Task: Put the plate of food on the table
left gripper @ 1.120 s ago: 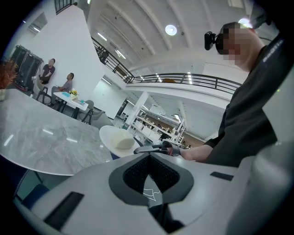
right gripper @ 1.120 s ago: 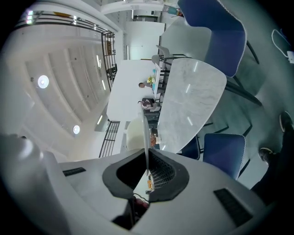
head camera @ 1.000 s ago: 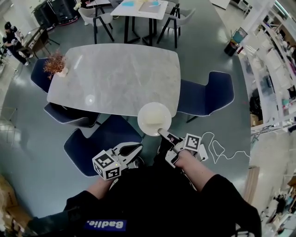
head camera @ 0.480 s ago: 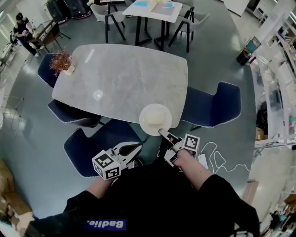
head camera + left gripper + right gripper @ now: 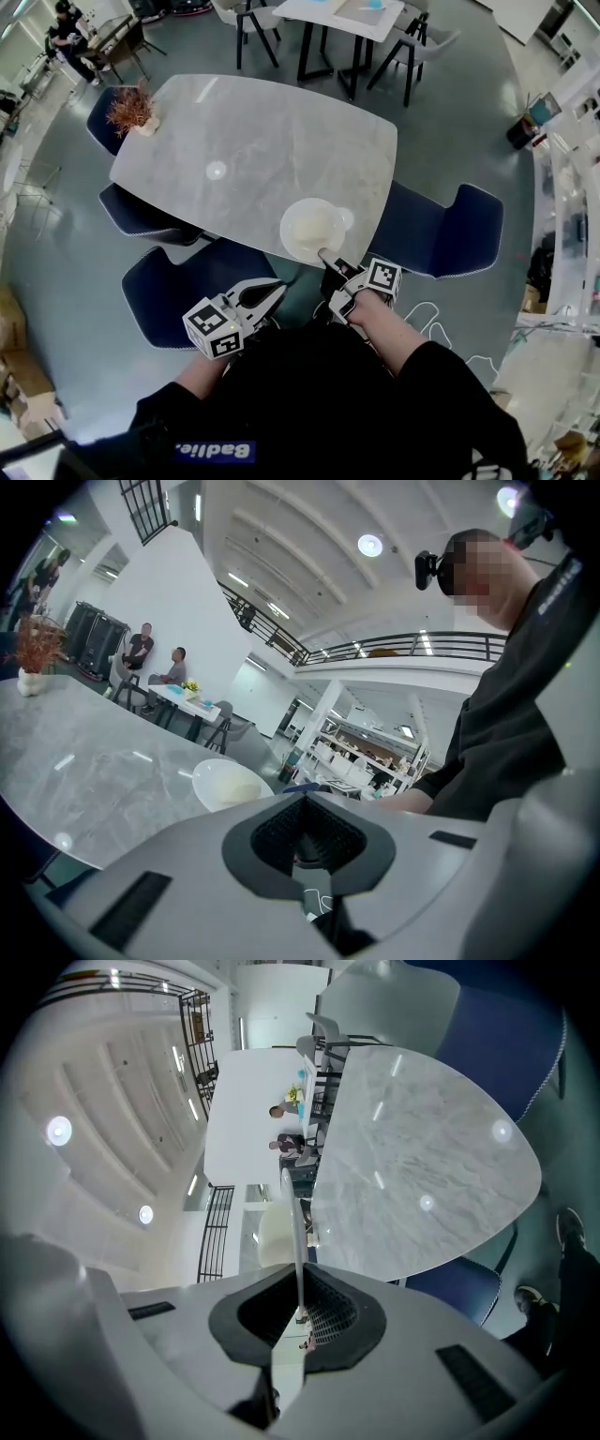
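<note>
A white plate (image 5: 312, 230) with a pale mound of food hangs over the near edge of the grey marble table (image 5: 253, 141). My right gripper (image 5: 328, 257) is shut on the plate's near rim. In the right gripper view the plate (image 5: 298, 1227) shows edge-on between the pads, with the table (image 5: 422, 1166) beyond it. My left gripper (image 5: 272, 292) is lower left of the plate, by my body, shut and holding nothing. The left gripper view shows the plate (image 5: 225, 785) above the table (image 5: 94, 771). I cannot tell whether the plate touches the tabletop.
Dark blue chairs stand at the near side (image 5: 202, 281), the right (image 5: 445, 234) and the left (image 5: 141, 220) of the table. A potted dried plant (image 5: 131, 111) sits on its far left corner. Another table with chairs (image 5: 342, 14) and seated people (image 5: 66, 28) are behind.
The plate has moved forward with my right gripper, from over the near chair to over the table's near edge. The table has come closer in the view. The left gripper has stayed by my body.
</note>
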Available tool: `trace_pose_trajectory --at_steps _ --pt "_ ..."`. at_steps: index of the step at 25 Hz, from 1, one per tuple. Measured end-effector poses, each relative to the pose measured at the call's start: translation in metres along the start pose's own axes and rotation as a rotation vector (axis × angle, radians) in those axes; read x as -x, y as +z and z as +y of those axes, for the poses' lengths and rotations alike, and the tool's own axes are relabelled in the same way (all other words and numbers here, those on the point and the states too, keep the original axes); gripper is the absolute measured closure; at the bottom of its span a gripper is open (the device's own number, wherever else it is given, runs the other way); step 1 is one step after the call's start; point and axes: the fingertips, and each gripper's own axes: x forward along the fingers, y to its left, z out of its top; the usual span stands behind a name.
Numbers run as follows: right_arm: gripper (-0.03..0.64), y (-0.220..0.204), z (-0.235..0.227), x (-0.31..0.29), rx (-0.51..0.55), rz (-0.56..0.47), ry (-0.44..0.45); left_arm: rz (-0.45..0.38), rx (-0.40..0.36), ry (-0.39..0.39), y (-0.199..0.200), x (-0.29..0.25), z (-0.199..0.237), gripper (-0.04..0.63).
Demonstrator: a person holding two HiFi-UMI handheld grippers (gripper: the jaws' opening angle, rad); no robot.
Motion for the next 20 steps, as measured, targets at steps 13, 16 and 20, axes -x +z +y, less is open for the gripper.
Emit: trace_pose_trajectory --at_steps 13,16,20 --pt "0.597 0.029 -0.022 -0.069 0.001 0.0 -0.05 -0.006 0.012 0.02 0.022 0.006 0.034 0.588" --pt "0.597 0.031 -0.029 -0.09 -0.016 -0.022 -0.059 0.006 0.019 0.02 0.024 0.017 0.047 0.588" --pt "0.597 0.042 -0.044 -0.118 -0.026 -0.05 -0.084 0.018 0.022 0.014 0.027 0.025 0.061 0.588"
